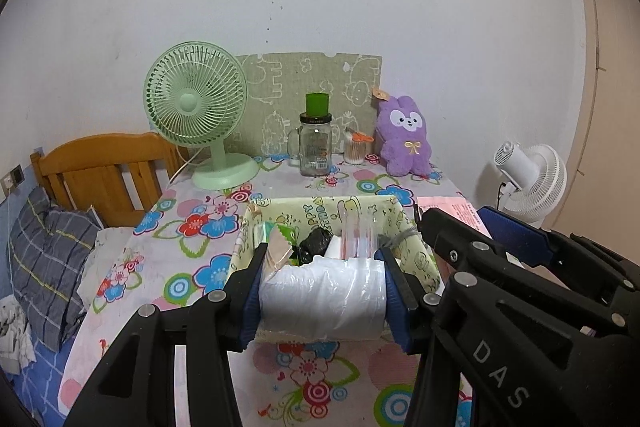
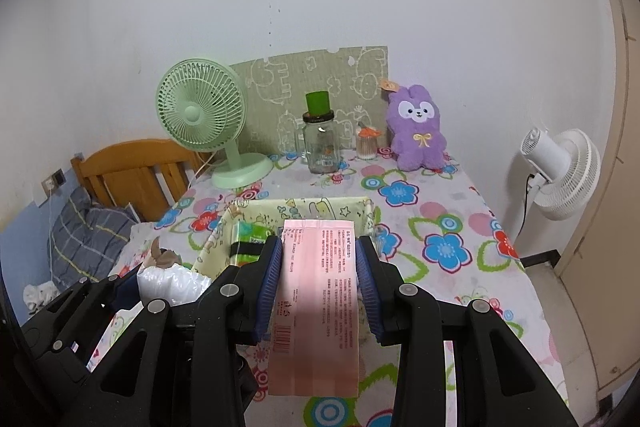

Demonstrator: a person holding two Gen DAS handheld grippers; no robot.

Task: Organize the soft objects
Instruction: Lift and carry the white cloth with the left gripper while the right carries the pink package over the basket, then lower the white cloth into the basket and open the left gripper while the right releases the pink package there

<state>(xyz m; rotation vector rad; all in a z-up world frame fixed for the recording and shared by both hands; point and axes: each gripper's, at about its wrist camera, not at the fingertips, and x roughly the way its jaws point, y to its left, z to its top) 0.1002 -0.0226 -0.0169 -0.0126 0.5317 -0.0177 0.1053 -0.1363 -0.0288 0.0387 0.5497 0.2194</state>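
Note:
My left gripper (image 1: 322,297) is shut on a white plastic-wrapped roll (image 1: 320,301), held crosswise between the blue pads above the near wall of a pale yellow cartoon-print storage box (image 1: 416,251). The box holds a green packet (image 1: 286,233), a black bundle (image 1: 316,245) and clear wrapping. In the right wrist view my right gripper (image 2: 318,291) is shut on a flat pink pack (image 2: 316,307) with printed text, lengthwise between the pads above the same box (image 2: 216,243). The roll (image 2: 172,281) in my left gripper shows at lower left. A purple plush rabbit (image 1: 404,137) sits at the back.
On the flowered tablecloth (image 1: 192,227) stand a green desk fan (image 1: 200,111), a glass jar with a green cup on it (image 1: 316,143) and a cotton swab tub (image 1: 356,147). A white floor fan (image 2: 560,171) is at right, a bed with wooden headboard (image 1: 100,171) at left.

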